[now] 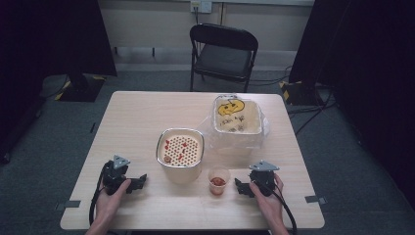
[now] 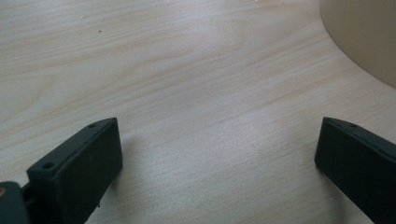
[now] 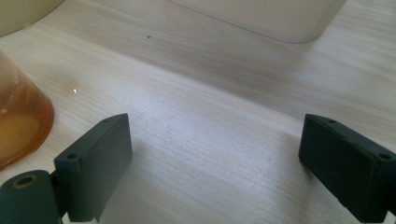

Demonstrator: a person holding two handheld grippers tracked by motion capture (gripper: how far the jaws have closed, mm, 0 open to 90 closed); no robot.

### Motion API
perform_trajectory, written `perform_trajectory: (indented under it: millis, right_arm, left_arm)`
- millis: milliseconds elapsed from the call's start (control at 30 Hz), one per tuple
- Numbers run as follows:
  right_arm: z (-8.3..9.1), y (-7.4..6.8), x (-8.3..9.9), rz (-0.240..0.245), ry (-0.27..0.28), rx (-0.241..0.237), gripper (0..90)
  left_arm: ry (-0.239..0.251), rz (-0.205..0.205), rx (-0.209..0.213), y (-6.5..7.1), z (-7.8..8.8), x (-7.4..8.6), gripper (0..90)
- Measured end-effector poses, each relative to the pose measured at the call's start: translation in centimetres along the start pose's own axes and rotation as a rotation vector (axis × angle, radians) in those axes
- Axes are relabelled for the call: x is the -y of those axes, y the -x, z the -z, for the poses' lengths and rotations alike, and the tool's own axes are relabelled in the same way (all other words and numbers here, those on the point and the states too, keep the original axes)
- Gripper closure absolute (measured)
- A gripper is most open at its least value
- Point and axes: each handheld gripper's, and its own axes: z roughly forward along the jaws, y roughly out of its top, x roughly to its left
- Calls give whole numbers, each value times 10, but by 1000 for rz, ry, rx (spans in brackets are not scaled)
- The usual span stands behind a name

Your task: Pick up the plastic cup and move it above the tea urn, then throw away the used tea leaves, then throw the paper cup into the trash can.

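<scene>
The small clear cup (image 1: 218,180) with red sauce in its bottom stands on the surface (image 1: 137,122) near the front edge, just in front of the strainer pot (image 1: 180,154) and just beside the right hand-held gripper (image 1: 241,187); in the right gripper view the cup (image 3: 18,126) sits at the left, outside the jaws. That gripper's jaws are spread wide with nothing but bare wood between them. The likely step is picking up the cup — so swing the jaws to bracket its wall squarely, low enough to avoid tipping it, and close gently, since thin plastic will probably flex and spill. The left hand-held gripper (image 1: 137,181) rests on the surface, jaws likewise spread and empty, near the pot (image 2: 369,37) — ready to steady it. The bag-lined bin (image 1: 238,120) stands behind.
</scene>
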Motion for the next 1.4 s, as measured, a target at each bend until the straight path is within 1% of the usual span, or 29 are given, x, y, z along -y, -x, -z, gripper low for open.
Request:
perform_trajectory:
  millis: [33,100,200,267,300,333,367,400,433,467,567,633,700,767,800,833,900,933,1000,1033,1067,1133,1167,1233,1267,1300,1400]
  right_arm:
    - [0,-1,0,-12,-2,10,90]
    - [1,-3,1,-20,-1,22,91]
    - [1,-3,1,-24,-2,24,90]
    - [1,-3,0,-17,-3,22,100]
    - [1,-3,0,-24,-4,16,126]
    - [3,-3,-2,-25,-8,-1,139]
    - [3,-3,-2,-25,-8,-1,139]
    - [5,-3,-3,-25,-5,-30,140]
    - [5,-3,-3,-25,-5,-30,140]
    - [6,-4,-3,-18,-7,-44,140]
    - [9,-7,-3,3,-21,-58,150]
    - [14,-10,-2,6,-29,-97,155]
    - [15,-10,-2,12,-29,-105,157]
    - [18,-12,0,-1,-33,-134,159]
    - [22,-14,0,5,-29,-151,161]
    - [22,-14,0,5,-29,-151,161]
    - [26,-16,1,2,-21,-180,164]
    - [28,-17,1,9,-20,-193,167]
    - [31,-22,2,10,-26,-221,168]
    - [31,-23,2,20,-25,-233,170]
    - [32,-29,2,40,-25,-258,176]
    - [31,-34,1,43,-28,-297,187]
    - [31,-34,1,43,-28,-297,187]
    - [29,-39,-2,48,-16,-321,188]
    - [29,-39,-2,48,-16,-321,188]
    - [29,-42,-4,42,-4,-338,188]
    - [28,-45,-7,44,8,-343,186]
  left_arm:
    - [0,1,0,0,0,0,2]
    - [0,-1,0,0,0,0,2]
    - [0,-1,0,0,0,0,2]
    - [0,0,1,0,0,0,2]
    - [0,1,1,0,0,0,2]
    - [0,0,0,0,0,0,2]
    - [0,1,1,0,0,0,2]
    - [0,0,1,0,0,0,2]
    - [0,0,0,0,0,0,2]
    - [0,1,1,0,0,0,2]
    - [0,-2,0,0,0,0,2]
    - [0,0,0,0,0,0,2]
    - [0,-1,-4,0,0,0,2]
    - [-1,-3,-1,0,0,0,2]
    - [-1,-3,-4,0,0,0,1]
    - [-1,-3,-1,0,0,0,1]
    - [-1,-2,-1,0,0,0,2]
    - [-1,-2,-3,0,0,0,2]
    - [0,-3,-2,0,0,0,2]
    - [0,-2,-3,0,0,0,1]
    - [0,-2,-4,0,0,0,2]
    - [0,1,0,0,0,0,2]
    - [-1,-3,-1,0,0,0,2]
    - [-1,-2,-1,0,0,0,2]
    - [0,-2,-1,0,0,0,2]
    - [0,-2,-4,0,0,0,2]
    - [-1,-3,-2,0,0,0,2]
